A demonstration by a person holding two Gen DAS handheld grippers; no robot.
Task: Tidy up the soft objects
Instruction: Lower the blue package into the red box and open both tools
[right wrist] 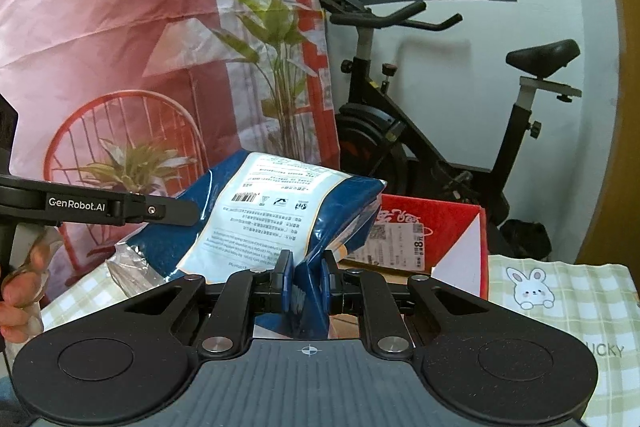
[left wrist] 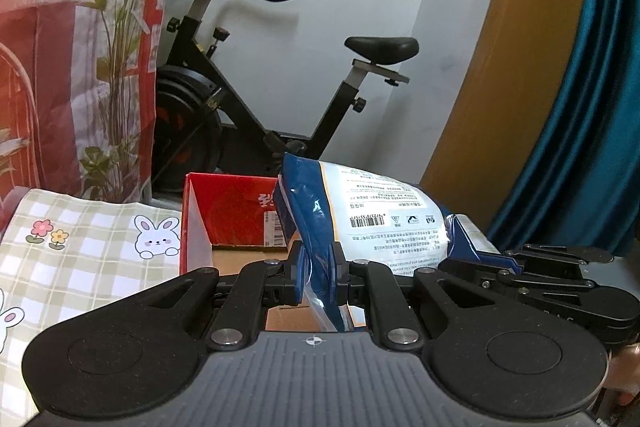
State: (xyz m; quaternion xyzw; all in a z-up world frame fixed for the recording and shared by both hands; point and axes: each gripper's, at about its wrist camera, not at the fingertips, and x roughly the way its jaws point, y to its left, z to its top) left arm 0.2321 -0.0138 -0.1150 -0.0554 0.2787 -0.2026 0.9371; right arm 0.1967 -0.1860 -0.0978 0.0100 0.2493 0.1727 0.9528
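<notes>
Both grippers clamp the blue and white bag (left wrist: pixel 372 215): the left gripper (left wrist: pixel 318 273) pinches one end, the right gripper (right wrist: pixel 306 277) the other. The bag hangs above the open red box (left wrist: pixel 224 215), which sits beside the checked bunny cloth (left wrist: pixel 80 251).

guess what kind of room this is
Probably a room in someone's home, used partly for exercise: an exercise bike stands by the white wall, a teal curtain hangs beside it, and a bunny-print checked cloth covers the table.

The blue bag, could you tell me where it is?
The blue bag is held up between both grippers, just in front of the red box.
</notes>
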